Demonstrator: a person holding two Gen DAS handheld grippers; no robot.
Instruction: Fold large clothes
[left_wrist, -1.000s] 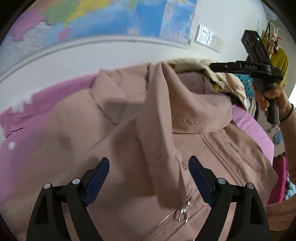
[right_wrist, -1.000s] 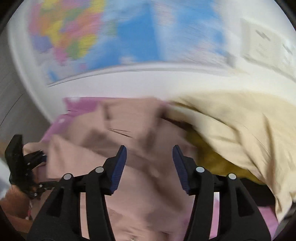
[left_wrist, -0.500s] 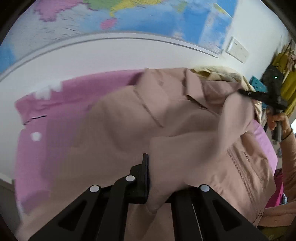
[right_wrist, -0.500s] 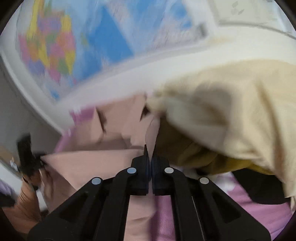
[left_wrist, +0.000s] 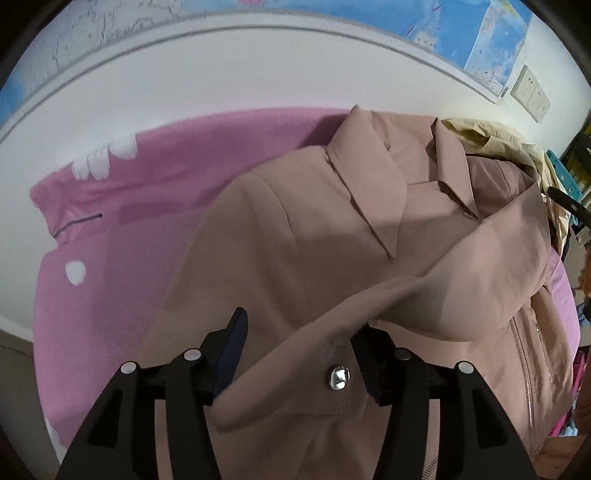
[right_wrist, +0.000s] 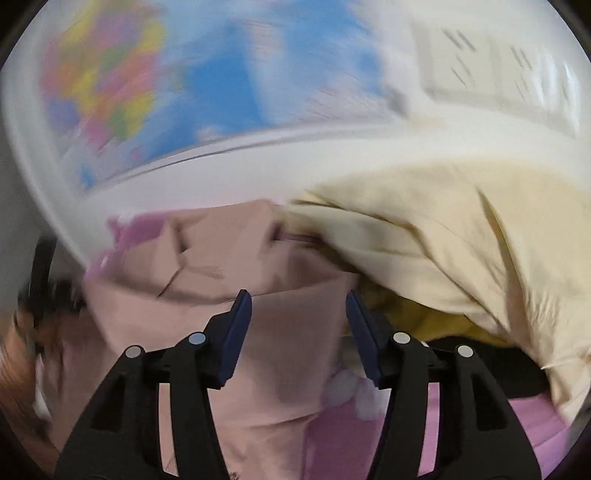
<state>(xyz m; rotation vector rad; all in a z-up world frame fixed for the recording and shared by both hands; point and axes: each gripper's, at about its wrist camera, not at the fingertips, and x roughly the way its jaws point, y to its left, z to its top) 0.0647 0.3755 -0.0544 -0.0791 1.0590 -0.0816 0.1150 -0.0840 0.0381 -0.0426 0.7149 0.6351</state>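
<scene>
A dusty-pink jacket (left_wrist: 295, 229) lies collar-up on a pink blanket (left_wrist: 110, 251). Its sleeve is folded across the chest. The sleeve's cuff, with a silver snap (left_wrist: 338, 376), lies between the fingers of my left gripper (left_wrist: 301, 332). Those jaws are opening; the left pad stands clear of the cloth and the cuff drapes over the right finger. In the blurred right wrist view my right gripper (right_wrist: 297, 314) hangs over the jacket's (right_wrist: 280, 332) other edge. Its jaws are opening too, with the cloth lying below the gap and neither pad pressing on it.
A cream garment (right_wrist: 436, 243) is heaped to the right of the jacket, over something yellow and black. A white wall with a world map (left_wrist: 480, 37) and wall sockets (left_wrist: 530, 94) stands just behind the blanket. A person's hand shows blurred at the left edge of the right wrist view.
Both grippers stood open, then pinched shut on jacket cloth half a second ago, and now stand apart again. The sleeve has been drawn across the jacket's front, and the left view has swung left.
</scene>
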